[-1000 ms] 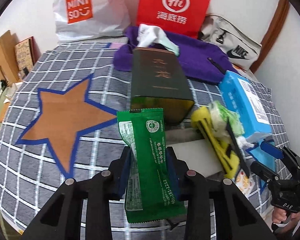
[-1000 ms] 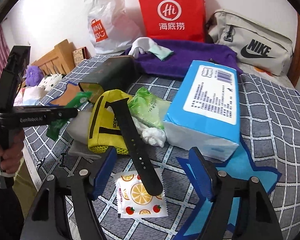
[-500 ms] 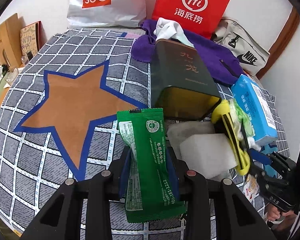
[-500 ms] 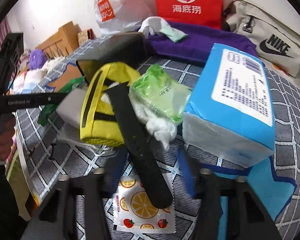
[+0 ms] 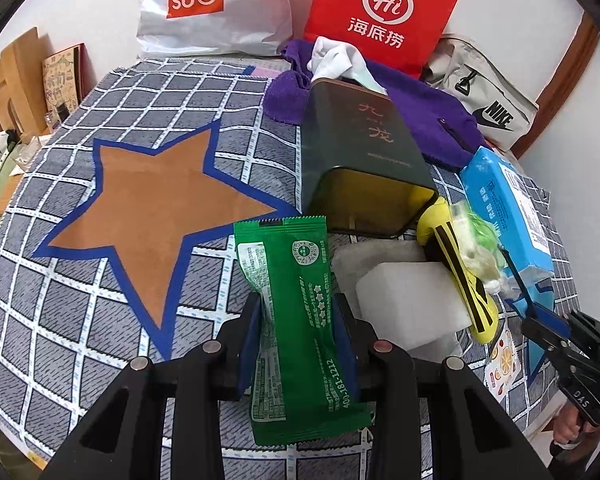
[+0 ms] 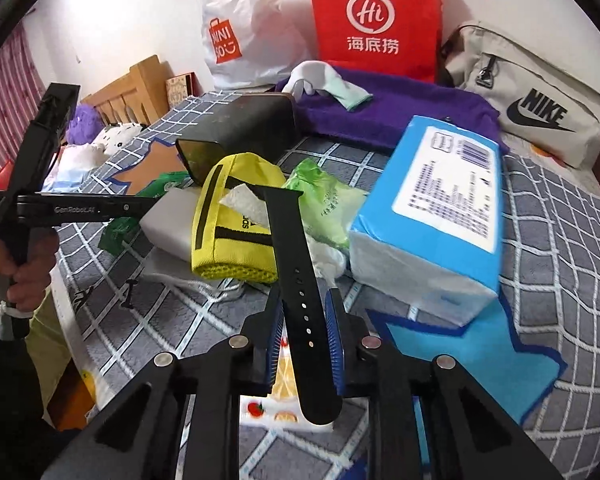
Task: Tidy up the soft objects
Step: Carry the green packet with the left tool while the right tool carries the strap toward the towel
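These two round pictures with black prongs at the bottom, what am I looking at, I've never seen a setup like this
No robot: a person holds a two-fingered claw in each hand, each with a wide-angle camera looking along its fingers. In the left claw's view, the left claw grips a green packet above a checked cloth with an orange star. In the right claw's view, the right claw is closing around a black strap. Nearby lie a yellow pouch, a blue tissue pack and a dark box. Bags stand behind.
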`<action>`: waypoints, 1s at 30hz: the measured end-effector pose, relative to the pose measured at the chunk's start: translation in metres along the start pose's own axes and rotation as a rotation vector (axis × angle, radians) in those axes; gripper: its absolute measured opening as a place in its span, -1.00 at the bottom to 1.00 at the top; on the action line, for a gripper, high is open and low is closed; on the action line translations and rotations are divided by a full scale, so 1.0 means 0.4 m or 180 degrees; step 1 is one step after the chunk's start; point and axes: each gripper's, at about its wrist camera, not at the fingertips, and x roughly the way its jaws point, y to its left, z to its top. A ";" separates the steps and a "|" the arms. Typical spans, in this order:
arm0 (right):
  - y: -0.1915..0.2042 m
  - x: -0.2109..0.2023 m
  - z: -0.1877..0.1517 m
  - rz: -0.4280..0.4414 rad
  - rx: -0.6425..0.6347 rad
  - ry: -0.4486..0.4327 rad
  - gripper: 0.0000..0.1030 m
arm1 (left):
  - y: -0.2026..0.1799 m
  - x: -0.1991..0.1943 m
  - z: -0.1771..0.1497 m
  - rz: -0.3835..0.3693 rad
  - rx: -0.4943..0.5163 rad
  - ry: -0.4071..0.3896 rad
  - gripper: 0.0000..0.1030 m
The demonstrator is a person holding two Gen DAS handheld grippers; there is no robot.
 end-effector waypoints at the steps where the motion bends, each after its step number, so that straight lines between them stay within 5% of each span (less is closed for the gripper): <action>1: -0.003 -0.005 -0.007 0.0003 0.0001 0.0034 -0.84 | 0.001 -0.003 -0.001 0.0006 0.0001 -0.0003 -0.36; 11: -0.049 -0.006 -0.071 -0.0089 0.0214 0.0132 -0.88 | -0.012 -0.017 -0.015 0.0026 0.0020 -0.0010 -0.36; 13: -0.053 -0.002 -0.059 -0.0037 0.0268 0.0088 -0.76 | -0.015 -0.022 -0.015 0.0032 0.0032 -0.0018 -0.36; 15: -0.053 0.009 -0.046 0.0004 0.0302 0.0073 -0.34 | -0.016 -0.025 -0.015 0.0037 0.0035 -0.0023 -0.36; 17: -0.047 0.025 -0.037 -0.0049 0.0281 0.0054 -0.17 | -0.016 -0.025 -0.016 0.0039 0.0028 -0.0019 -0.36; 22: -0.036 0.064 -0.042 -0.0159 0.0224 0.0079 -0.22 | -0.017 -0.019 -0.015 0.0026 0.0024 -0.0015 -0.36; 23: -0.037 0.063 -0.042 -0.0152 0.0213 0.0064 -0.52 | -0.016 -0.017 -0.014 0.0020 0.0019 -0.0019 -0.36; 24: -0.039 0.064 -0.041 -0.0100 0.0219 0.0074 -0.60 | -0.016 -0.016 -0.013 0.0015 0.0019 -0.0024 -0.36; 30: -0.029 0.012 -0.040 -0.0067 0.0145 -0.0004 -0.61 | -0.013 -0.029 -0.005 0.0005 0.0024 -0.0072 -0.36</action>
